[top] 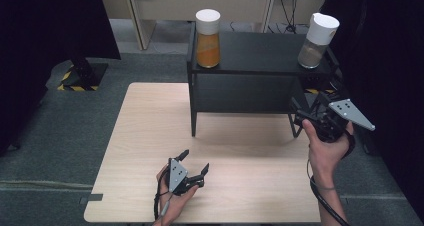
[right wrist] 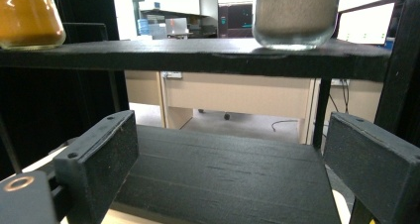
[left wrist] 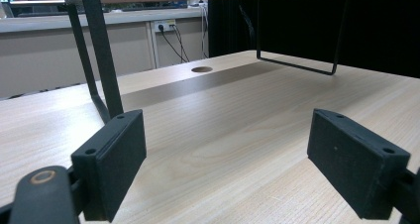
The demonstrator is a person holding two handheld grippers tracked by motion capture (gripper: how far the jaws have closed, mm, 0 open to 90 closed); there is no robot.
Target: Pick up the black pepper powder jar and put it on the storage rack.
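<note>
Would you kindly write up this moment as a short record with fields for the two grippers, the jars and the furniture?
left gripper: open, held low over the table near its front edge, holding nothing
right gripper: open, raised at the shelf's right end, holding nothing, aimed between the two shelf boards
orange jar: upright on the top board, left end, white lid
beige jar: on the top board, right end, white lid
shelf: black, two boards, stands at the table's far side
table: light wood

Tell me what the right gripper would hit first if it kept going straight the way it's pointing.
Probably nothing soon: the right gripper, jaws open, points into the gap above the black wooden rack's lower shelf, below its top shelf. Depth is unclear.
</note>
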